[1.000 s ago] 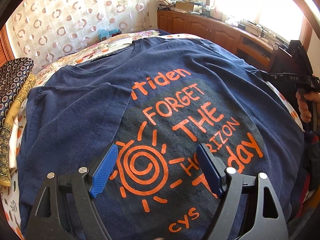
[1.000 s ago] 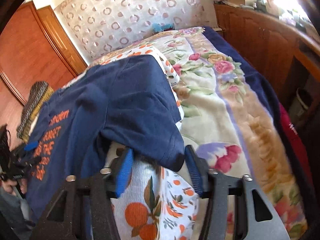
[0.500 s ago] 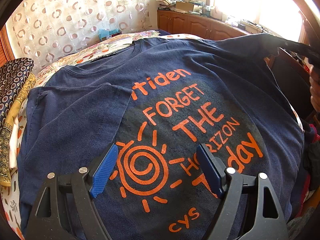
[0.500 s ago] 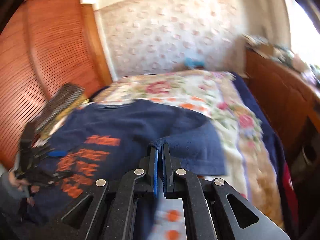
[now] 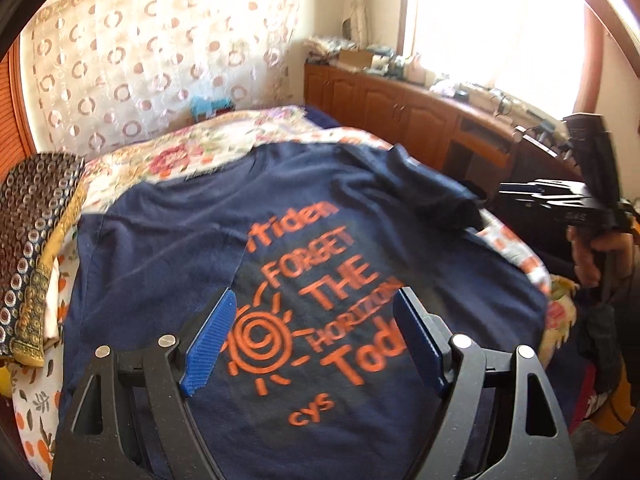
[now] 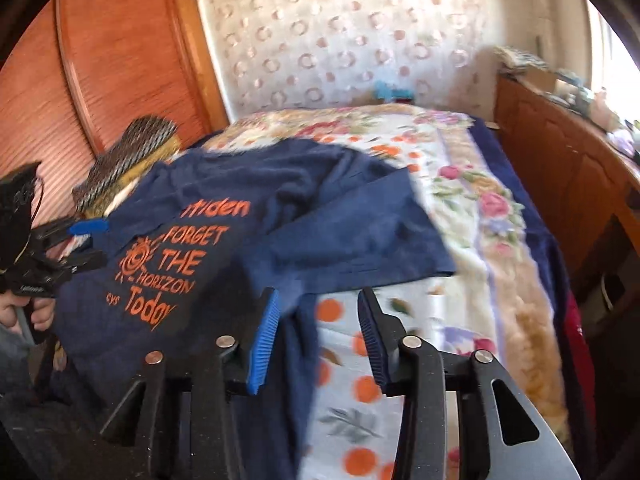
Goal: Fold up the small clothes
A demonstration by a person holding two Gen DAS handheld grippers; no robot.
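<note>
A navy T-shirt (image 5: 168, 248) with an orange sun and lettering lies front-up on the bed. Its right sleeve (image 6: 360, 232) is flipped inward and rests rumpled on the shirt body (image 6: 192, 248). My left gripper (image 5: 314, 336) hovers open above the print near the hem, with nothing between its blue pads; it also shows as the left gripper (image 6: 96, 242) in the right wrist view. My right gripper (image 6: 318, 324) is at the shirt's right side with its jaws opening. The shirt's navy side edge shows in the gap, but the pads are off it. A hand holds this right gripper (image 5: 504, 196).
A stack of folded patterned cloth (image 5: 36, 240) lies along the bed's left edge. The floral bedspread (image 6: 460, 200) extends right of the shirt. A wooden cabinet (image 5: 400, 108) with clutter on top runs along the right, and a wooden wardrobe (image 6: 120, 60) stands at the left.
My right gripper shut on the right sleeve, carried it up and over onto the shirt, then parted and let it go. My left gripper rose a little and stayed open.
</note>
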